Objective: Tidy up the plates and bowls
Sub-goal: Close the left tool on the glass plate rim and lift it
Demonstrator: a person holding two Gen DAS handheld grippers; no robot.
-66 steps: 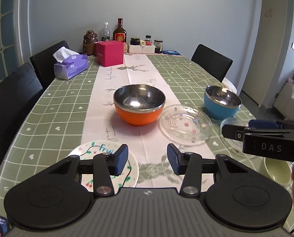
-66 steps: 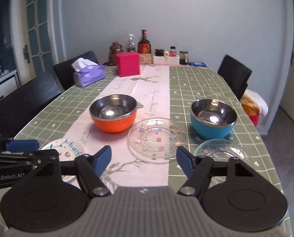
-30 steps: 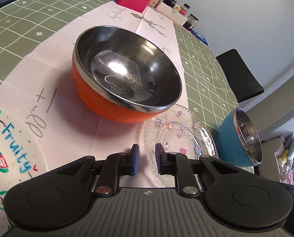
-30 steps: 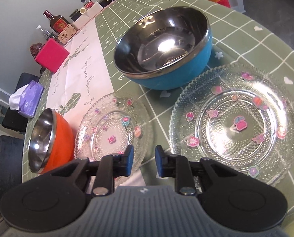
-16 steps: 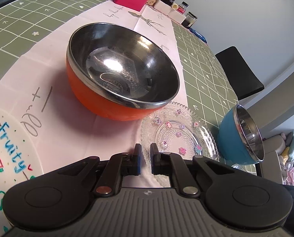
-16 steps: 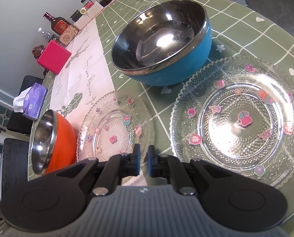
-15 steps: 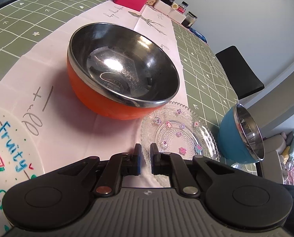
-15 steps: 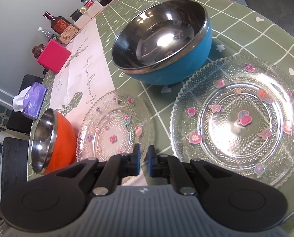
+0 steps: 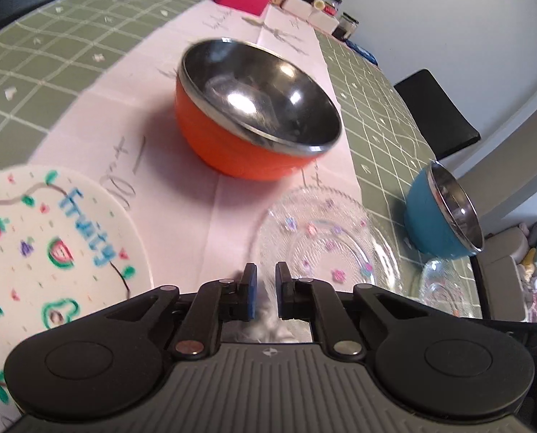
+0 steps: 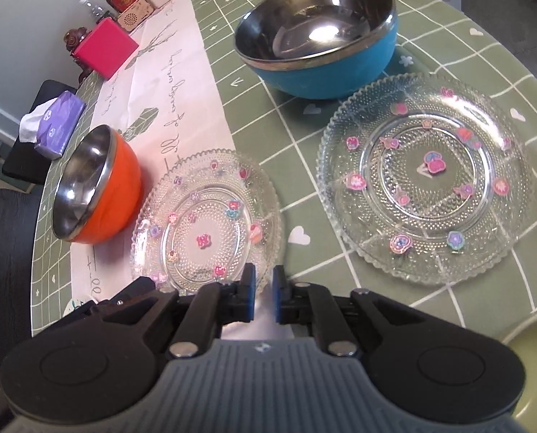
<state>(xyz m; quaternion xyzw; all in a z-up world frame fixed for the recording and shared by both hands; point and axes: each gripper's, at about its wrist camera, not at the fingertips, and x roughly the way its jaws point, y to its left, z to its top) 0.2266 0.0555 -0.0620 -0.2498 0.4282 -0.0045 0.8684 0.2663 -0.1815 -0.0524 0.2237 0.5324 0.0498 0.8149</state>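
Your left gripper (image 9: 265,281) nearly closed and empty over the small glass plate's (image 9: 326,241) near rim, your right gripper (image 10: 263,283) opening slightly, nothing between, orange bowl (image 9: 254,108) beyond on the runner, blue bowl (image 10: 318,39) behind the large glass plate (image 10: 423,176), painted plate (image 9: 52,238) at left.

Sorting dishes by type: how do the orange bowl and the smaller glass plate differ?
The orange bowl is deep, opaque, steel-lined and plain; the smaller glass plate is shallow, clear, beaded and dotted with small coloured decorations. The bowl sits wholly on the pink runner; the plate overlaps its edge. Both are round, upright and empty.
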